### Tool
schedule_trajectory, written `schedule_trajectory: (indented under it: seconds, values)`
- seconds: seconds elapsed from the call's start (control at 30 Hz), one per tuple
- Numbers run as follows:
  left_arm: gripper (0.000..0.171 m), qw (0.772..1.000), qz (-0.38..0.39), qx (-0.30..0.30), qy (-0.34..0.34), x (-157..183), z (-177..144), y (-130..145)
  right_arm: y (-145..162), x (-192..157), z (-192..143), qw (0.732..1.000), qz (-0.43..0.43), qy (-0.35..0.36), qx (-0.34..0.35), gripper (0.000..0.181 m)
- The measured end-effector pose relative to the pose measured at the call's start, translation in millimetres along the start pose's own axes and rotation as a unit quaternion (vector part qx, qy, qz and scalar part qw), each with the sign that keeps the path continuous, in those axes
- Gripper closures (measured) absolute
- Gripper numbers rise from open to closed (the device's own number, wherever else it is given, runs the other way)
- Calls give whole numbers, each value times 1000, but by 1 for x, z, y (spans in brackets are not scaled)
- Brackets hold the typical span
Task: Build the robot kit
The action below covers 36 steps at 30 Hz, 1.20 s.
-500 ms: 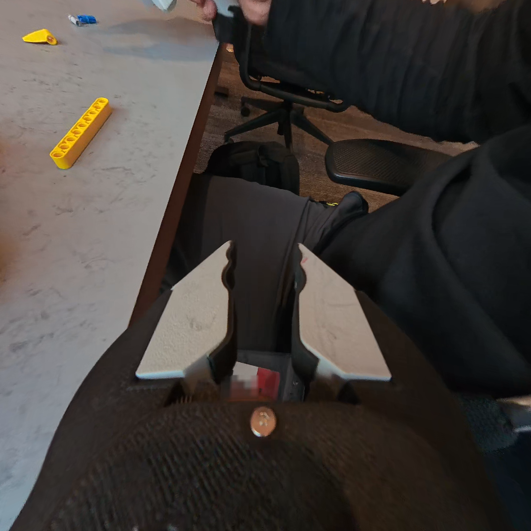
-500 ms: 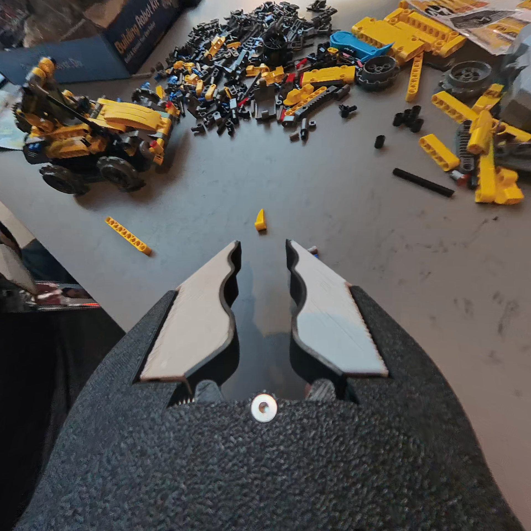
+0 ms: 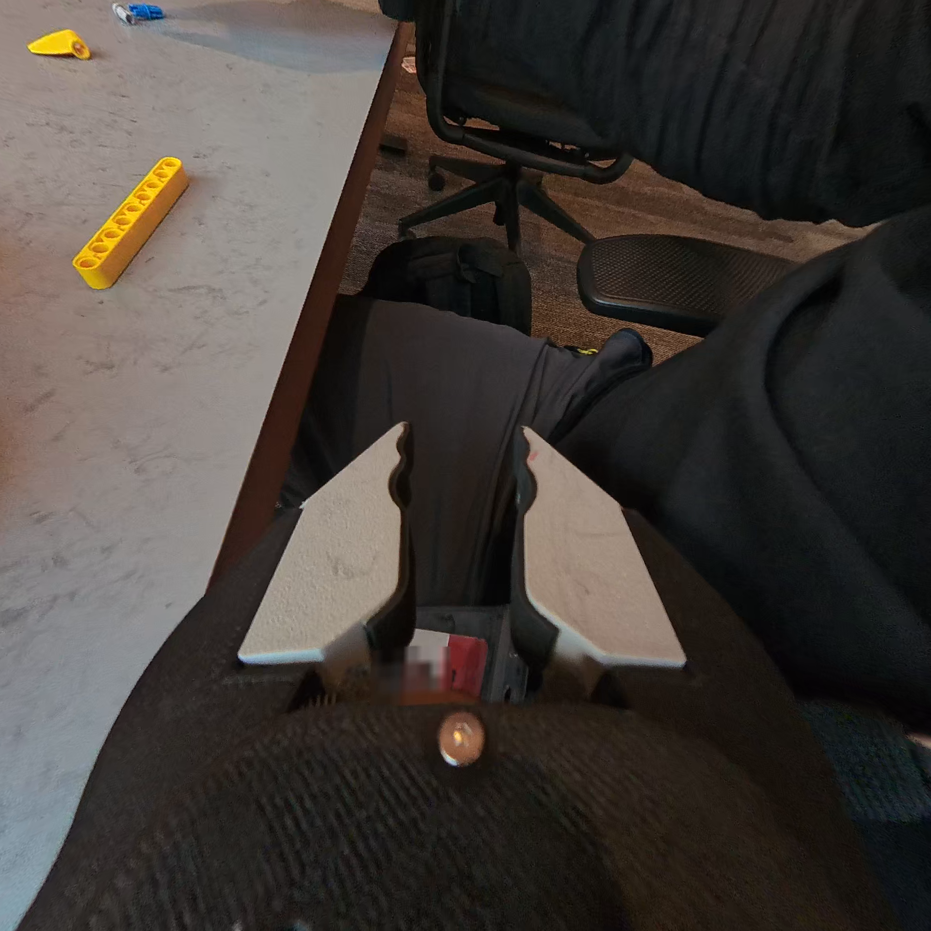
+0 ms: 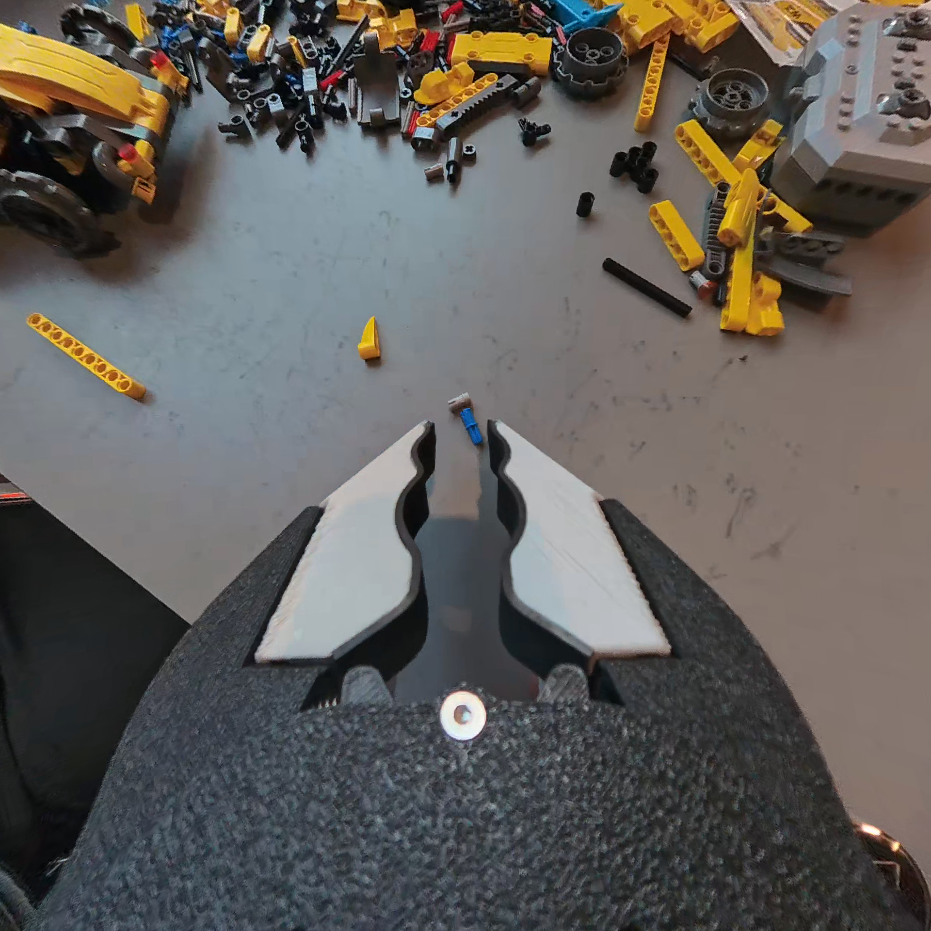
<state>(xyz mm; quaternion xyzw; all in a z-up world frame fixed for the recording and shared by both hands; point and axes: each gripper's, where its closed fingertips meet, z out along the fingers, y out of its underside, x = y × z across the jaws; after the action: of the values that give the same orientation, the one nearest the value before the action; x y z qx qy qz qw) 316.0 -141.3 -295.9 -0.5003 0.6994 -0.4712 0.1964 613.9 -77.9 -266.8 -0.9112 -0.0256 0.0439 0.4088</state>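
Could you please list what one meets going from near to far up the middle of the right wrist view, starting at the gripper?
Right gripper → blue pin → small grey connector → yellow wedge piece → pile of loose building pieces.

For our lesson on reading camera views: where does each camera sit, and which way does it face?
Left wrist view: on the left gripper, off the table's edge, facing the person's lap and a chair.
Right wrist view: on the right gripper, over the table, facing a blue pin and brick pile.
Shared: yellow beam, yellow wedge, blue pin.
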Motion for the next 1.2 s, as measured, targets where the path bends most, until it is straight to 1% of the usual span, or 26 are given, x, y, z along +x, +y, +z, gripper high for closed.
schedule_trajectory:
  seconds: [0.13, 0.2, 0.3, 0.37, 0.43, 0.53, 0.67, 0.8, 0.9, 0.97, 1.03, 1.1, 1.17, 1.2]
  values:
    - [134, 1000, 6, -7, -2, -1, 0, 4, 9, 6, 7, 1000, 6, -6, -22, 160]
    - [134, 1000, 9, -9, -5, -2, -2, 5, 14, 5, 11, 999, 10, -18, -34, 166]
    - [134, 1000, 9, -9, -7, -4, -3, 6, 14, 5, 11, 999, 14, -20, -32, 172]
    - [133, 1000, 5, -10, -6, -4, -4, 7, 14, -1, 11, 999, 12, -34, -33, 181]
    - [132, 1000, 3, -12, -5, -5, -4, 7, 15, -2, 10, 999, 7, -26, -32, 181]
    - [130, 1000, 13, -5, -11, -4, -9, 1, 12, -20, 7, 999, 13, -48, -18, 181]
    - [128, 998, 41, 5, -38, -11, -22, -16, 4, -56, 4, 996, 10, -92, 12, 181]
    - [131, 996, 55, 29, -67, -22, -35, -40, 3, -80, 4, 994, -11, -109, 21, 181]
    - [133, 992, 81, 31, -91, -36, -36, -61, -4, -104, 1, 988, -26, -145, 38, 181]
    - [139, 987, 116, 25, -110, -46, -32, -75, -5, -117, 0, 986, -43, -158, 36, 181]
    - [142, 981, 138, 15, -131, -57, -25, -88, 0, -111, 1, 989, -74, -123, 15, 181]
    - [141, 983, 133, 7, -127, -60, -16, -93, 7, -92, -2, 993, -81, -84, 3, 181]
    - [140, 986, 121, 12, -111, -55, -9, -94, 9, -64, -9, 996, -73, -47, -1, 168]
    - [140, 987, 118, 13, -104, -53, -7, -92, 9, -49, -13, 997, -75, -32, -1, 167]
